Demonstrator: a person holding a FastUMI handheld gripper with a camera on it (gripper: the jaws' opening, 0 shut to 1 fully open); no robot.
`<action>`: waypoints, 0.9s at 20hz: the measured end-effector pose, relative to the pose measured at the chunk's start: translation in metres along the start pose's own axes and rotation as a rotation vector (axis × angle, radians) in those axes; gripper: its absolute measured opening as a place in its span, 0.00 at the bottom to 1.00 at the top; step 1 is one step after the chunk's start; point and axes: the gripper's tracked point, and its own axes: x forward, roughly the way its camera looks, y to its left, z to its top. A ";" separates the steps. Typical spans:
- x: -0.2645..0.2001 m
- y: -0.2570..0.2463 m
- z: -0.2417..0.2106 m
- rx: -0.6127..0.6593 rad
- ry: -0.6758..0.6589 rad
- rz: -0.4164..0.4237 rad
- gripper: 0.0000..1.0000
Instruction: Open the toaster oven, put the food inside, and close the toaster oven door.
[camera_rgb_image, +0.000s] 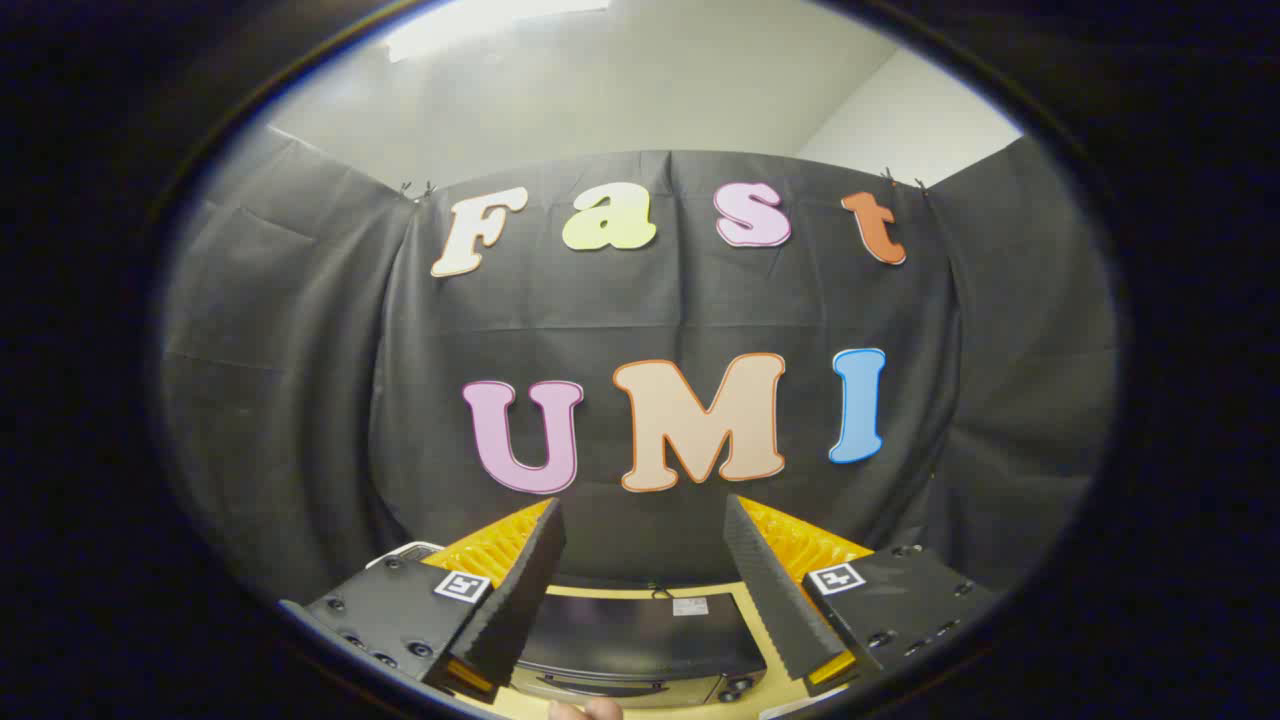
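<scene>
My gripper (642, 512) is held high and stands open, with nothing between its fingers. Far below, seen through the gap between the fingers, sits the toaster oven (630, 640), a dark box with a silver front edge and knobs. I look down on its top, so I cannot tell how its door stands. It rests on a pale wooden table (752, 612). The food is hidden from me here.
A black cloth wall (300, 400) hangs behind the table and wraps both sides. A bit of a person's hand (587, 709) shows below the oven's front. A white object (405, 553) peeks out behind the left finger's mount.
</scene>
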 end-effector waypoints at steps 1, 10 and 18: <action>-0.001 0.000 0.001 -0.001 -0.002 0.003 0.99; -0.002 0.003 -0.009 -0.017 0.037 0.037 0.99; 0.002 0.007 -0.009 0.005 0.035 0.056 0.99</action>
